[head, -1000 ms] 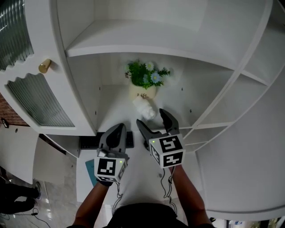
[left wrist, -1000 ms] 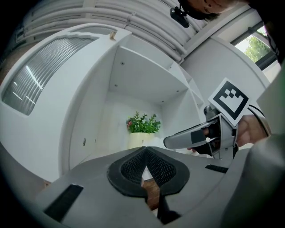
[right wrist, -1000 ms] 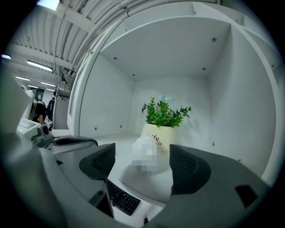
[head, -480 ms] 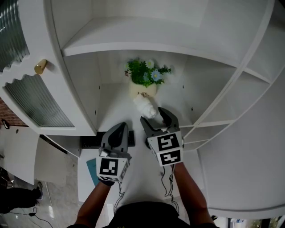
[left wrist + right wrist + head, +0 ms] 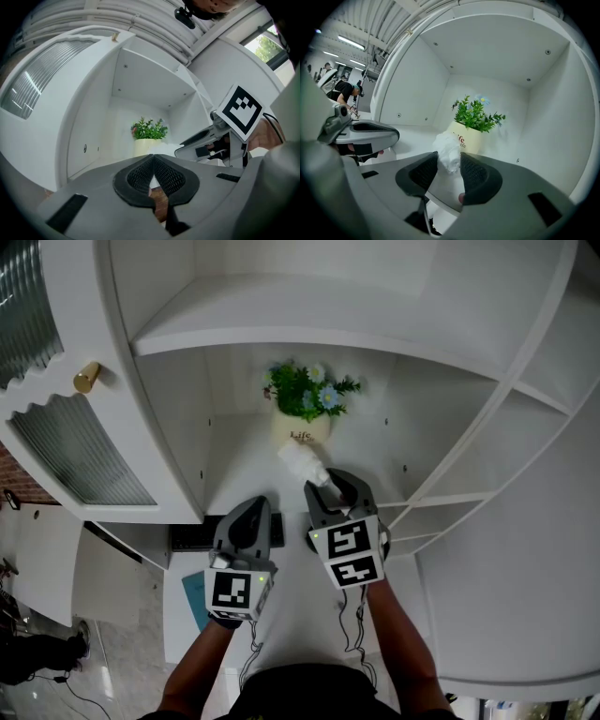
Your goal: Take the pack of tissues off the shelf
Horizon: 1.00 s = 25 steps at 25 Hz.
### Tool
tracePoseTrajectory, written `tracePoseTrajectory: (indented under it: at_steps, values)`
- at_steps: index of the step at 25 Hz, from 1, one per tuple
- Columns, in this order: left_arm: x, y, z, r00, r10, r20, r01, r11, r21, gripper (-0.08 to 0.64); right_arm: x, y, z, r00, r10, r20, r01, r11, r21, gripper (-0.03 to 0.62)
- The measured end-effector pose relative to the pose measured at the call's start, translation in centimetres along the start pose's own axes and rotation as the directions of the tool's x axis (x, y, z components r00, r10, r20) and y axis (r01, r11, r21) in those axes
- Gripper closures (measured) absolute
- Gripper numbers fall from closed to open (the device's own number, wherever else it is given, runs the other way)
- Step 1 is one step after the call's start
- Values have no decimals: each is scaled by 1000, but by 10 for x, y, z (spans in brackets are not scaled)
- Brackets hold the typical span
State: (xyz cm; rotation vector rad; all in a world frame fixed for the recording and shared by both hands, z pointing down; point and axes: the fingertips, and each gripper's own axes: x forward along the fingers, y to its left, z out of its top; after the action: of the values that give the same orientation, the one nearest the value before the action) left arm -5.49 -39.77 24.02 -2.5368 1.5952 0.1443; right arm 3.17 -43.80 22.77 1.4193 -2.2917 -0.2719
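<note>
right hand-held gripper [image 5: 327,487] | jaws just closing on tissue pack [image 5: 300,460]

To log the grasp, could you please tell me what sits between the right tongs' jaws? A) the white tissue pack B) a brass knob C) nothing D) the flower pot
A: the right tongs, whose jaws have just been closing, pinch the white tissue pack.

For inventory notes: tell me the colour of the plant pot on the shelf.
The pot is cream with dark lettering; clearest in the right gripper view.
</note>
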Motion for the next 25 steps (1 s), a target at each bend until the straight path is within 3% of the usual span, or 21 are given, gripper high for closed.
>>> tracePoseTrajectory:
  at_steps: [3, 10, 15, 25]
  values:
    - [0, -2, -2, 1000, -1, -23, 1, 1000, -2, 543, 0, 0, 0, 1000, 9, 1, -9, 1000, -9, 449]
    - [2, -3, 2, 1000, -4, 9, 4, 1000, -10, 543, -1, -2, 0, 1000, 6, 9, -6, 1000, 11, 457]
    - [-2, -9, 11, 999, 0, 39, -3, 997, 74, 543, -4, -6, 2, 999, -1, 46, -1, 999, 40, 477]
    - [-6, -16, 18, 999, -12, 44, 8, 997, 78, 543, -7, -9, 4, 998, 22, 59, -27, 996, 84, 483]
